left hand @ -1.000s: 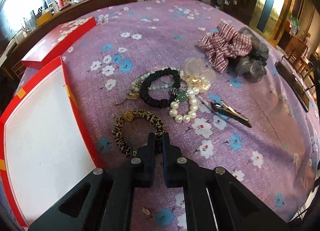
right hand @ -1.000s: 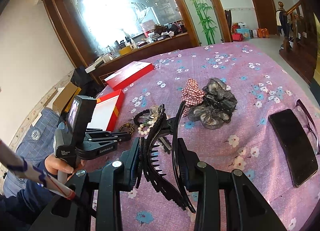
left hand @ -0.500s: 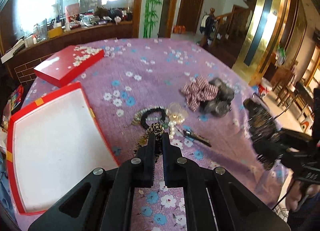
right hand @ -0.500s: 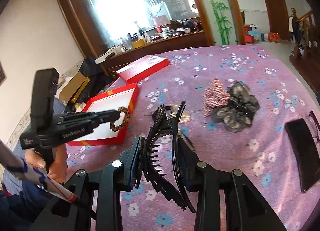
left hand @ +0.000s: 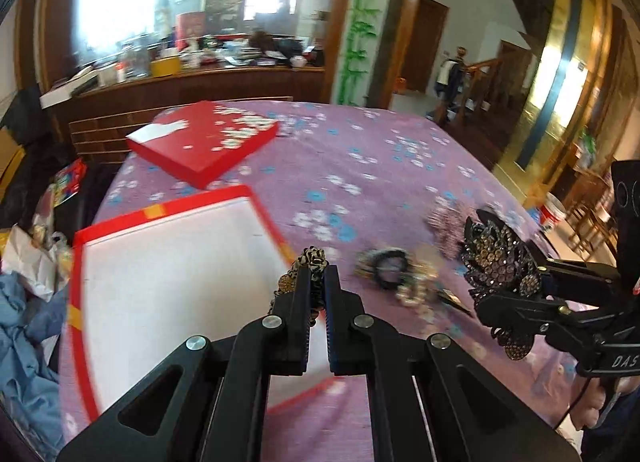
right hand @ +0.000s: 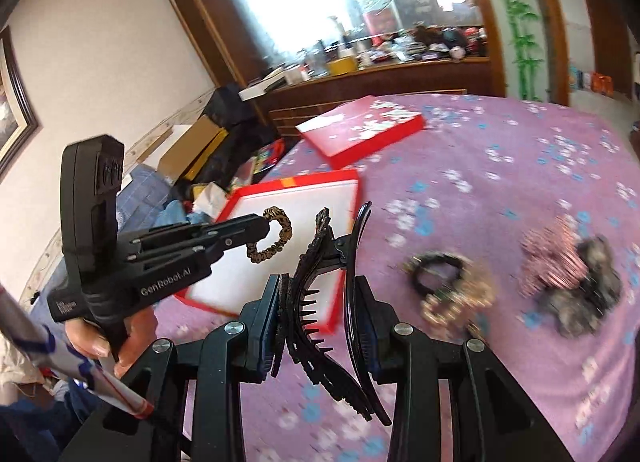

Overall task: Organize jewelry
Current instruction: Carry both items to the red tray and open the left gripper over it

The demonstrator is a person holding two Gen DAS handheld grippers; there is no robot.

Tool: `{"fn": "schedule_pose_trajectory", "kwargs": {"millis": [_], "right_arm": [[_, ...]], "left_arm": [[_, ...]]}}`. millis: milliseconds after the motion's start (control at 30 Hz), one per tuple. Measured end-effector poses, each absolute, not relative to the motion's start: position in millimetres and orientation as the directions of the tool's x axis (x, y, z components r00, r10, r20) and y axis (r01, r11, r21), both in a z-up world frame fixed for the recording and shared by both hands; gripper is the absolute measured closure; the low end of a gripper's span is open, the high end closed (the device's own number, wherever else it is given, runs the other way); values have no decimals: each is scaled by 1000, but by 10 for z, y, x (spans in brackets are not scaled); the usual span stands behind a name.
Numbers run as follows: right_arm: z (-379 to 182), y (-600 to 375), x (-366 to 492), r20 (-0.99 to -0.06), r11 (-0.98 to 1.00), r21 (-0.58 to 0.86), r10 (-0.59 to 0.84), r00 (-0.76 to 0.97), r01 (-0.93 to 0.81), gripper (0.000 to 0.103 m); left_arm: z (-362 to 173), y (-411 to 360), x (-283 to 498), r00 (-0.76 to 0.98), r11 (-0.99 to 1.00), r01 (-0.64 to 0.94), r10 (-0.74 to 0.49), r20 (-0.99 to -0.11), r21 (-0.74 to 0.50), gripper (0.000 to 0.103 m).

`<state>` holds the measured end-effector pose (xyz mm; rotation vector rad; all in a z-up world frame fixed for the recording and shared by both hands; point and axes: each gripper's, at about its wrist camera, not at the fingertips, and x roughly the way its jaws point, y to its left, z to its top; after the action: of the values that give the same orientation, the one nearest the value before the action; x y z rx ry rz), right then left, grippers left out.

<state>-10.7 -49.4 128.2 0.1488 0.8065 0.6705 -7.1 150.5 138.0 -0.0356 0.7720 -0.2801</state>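
My left gripper (left hand: 316, 274) is shut on a leopard-print scrunchie (left hand: 313, 260), lifted off the cloth and hanging over the right edge of the open red box (left hand: 168, 208) with its white lining. The right wrist view shows that scrunchie (right hand: 272, 236) dangling from the left gripper (right hand: 262, 224) above the box (right hand: 296, 188). My right gripper (right hand: 320, 302) is shut on a black claw hair clip (right hand: 320, 282), whose rhinestone face (left hand: 500, 266) shows in the left wrist view. A blurred pile of a black hair tie and pearl bracelets (right hand: 448, 282) lies on the purple flowered cloth.
The red box lid (left hand: 204, 142) lies beyond the open box. A plaid scrunchie (right hand: 554, 258) and a grey scrunchie (right hand: 592, 294) rest at the right. A hand (right hand: 104, 336) grips the left tool. Clutter and cardboard boxes (right hand: 192, 150) stand off the table's left edge.
The left gripper closed on the leopard scrunchie, lifted it off the cloth and carried it left over the red box. The right gripper, still holding the clip, swung left toward the box.
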Motion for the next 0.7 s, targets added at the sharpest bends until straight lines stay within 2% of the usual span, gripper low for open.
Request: {"fn": "schedule_pose_trajectory", "kwargs": {"millis": [367, 700], "right_arm": [[1199, 599, 816, -684, 752, 431, 633, 363, -500, 65], [655, 1344, 1606, -730, 756, 498, 630, 266, -424, 64]], "left_arm": [[1230, 2725, 567, 668, 991, 0, -101, -738, -136, 97], [901, 3128, 1022, 659, 979, -136, -24, -752, -150, 97]]}}
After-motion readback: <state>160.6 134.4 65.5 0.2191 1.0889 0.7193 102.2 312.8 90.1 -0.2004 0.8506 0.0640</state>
